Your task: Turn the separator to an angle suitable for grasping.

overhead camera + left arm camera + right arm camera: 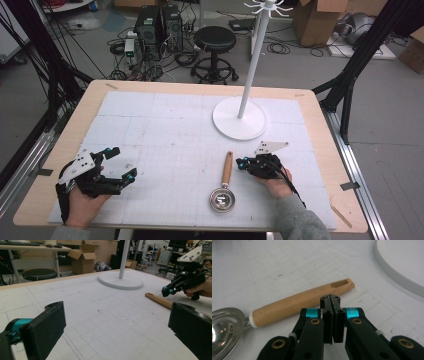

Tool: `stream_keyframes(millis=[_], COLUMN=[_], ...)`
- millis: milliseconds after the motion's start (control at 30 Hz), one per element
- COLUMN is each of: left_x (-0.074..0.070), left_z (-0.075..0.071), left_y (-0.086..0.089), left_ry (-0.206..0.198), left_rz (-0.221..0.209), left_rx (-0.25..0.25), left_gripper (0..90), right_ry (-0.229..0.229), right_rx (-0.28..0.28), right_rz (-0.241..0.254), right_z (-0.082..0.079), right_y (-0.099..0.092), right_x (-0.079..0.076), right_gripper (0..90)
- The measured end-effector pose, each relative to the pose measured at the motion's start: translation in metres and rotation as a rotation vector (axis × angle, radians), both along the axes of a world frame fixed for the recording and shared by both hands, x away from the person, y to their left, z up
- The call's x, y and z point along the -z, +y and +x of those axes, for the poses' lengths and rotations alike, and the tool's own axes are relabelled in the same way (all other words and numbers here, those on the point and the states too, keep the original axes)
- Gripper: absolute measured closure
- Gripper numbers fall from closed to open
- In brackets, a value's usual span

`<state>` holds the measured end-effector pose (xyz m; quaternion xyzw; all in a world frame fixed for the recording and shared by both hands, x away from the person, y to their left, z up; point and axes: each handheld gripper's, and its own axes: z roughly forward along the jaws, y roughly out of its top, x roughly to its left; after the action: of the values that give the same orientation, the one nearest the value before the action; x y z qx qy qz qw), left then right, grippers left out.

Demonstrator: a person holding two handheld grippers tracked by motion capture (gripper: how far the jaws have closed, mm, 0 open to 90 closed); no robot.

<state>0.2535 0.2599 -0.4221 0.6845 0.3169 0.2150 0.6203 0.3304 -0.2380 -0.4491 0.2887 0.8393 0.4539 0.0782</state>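
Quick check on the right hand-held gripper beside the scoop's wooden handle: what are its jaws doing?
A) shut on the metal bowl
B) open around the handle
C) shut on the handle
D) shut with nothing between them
D: the right hand-held gripper has its jaws pressed together, just short of the scoop and empty.

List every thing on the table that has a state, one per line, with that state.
Left gripper: open, holding nothing.
Right gripper: shut, empty, just beside the scoop's handle.
Scoop: lying flat on the mat, bowl up, ungripped.
White stand: upright on its round base.
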Motion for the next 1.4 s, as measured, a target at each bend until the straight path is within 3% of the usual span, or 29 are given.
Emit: stream_keyframes(millis=[533,567,1400], left_x=[0.001,0.001,0.002], left_z=[-0.001,-0.001,-0.001], left_y=[0.001,0.001,0.002], left_ry=[0.003,0.003,0.012], left_rz=[0.000,0.001,0.000], left_rx=[-0.006,-0.007,-0.010], left_gripper=[1.8,1.8,1.8], right_ry=[0.023,0.026,0.031], right_rx=[-0.013,-0.021,-0.047], right_rz=[-0.053,-0.072,-0.072], right_z=[0.008,0.009,0.012], right_y=[0.013,0.017,0.037], right_x=[0.001,0.002,0.002], right_gripper=[90.0,90.0,90.0])
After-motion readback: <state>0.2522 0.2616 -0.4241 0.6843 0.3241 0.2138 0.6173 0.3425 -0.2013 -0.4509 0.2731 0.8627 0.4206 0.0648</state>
